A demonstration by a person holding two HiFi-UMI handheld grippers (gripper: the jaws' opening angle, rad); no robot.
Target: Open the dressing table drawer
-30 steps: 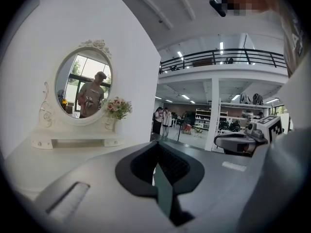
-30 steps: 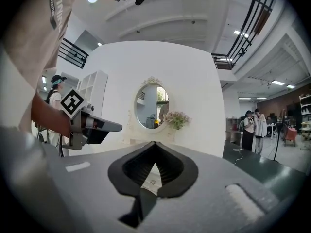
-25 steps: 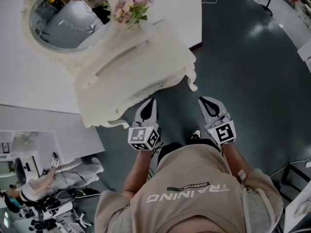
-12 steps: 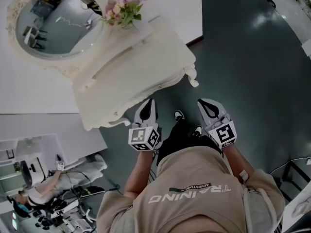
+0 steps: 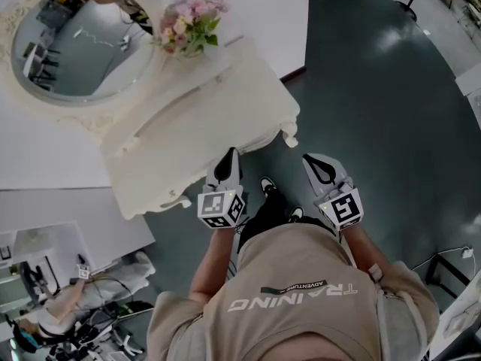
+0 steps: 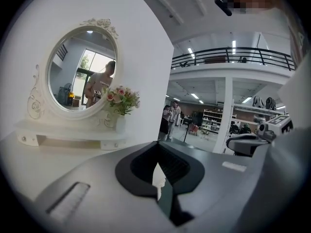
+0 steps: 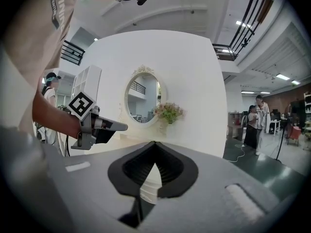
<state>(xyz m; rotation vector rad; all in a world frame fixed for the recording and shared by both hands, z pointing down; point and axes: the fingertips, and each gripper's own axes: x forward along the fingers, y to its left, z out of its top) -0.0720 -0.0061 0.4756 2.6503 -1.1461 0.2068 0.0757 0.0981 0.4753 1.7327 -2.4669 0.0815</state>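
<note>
The cream dressing table (image 5: 210,111) stands against the white wall, with an oval mirror (image 5: 75,40) and a pink flower bouquet (image 5: 186,25) on it. Its front edge faces me, and the drawer front shows only edge-on. My left gripper (image 5: 232,155) is shut and empty, its tip just short of that front edge. My right gripper (image 5: 310,160) is also shut and empty, over the floor to the right of the table's corner leg (image 5: 288,135). In the left gripper view, the mirror (image 6: 80,72) and a small knobbed shelf (image 6: 73,140) lie ahead of the left gripper (image 6: 158,168).
A white shelf unit (image 5: 52,235) and a person low down among equipment (image 5: 71,295) are at the lower left. People stand far off in the hall (image 7: 255,120), and a cable (image 7: 240,152) lies on the dark floor. My shoes (image 5: 268,185) are between the grippers.
Both grippers have moved forward toward the dressing table, the left one closing on its front edge. My feet have stepped into view. Both stay shut.
</note>
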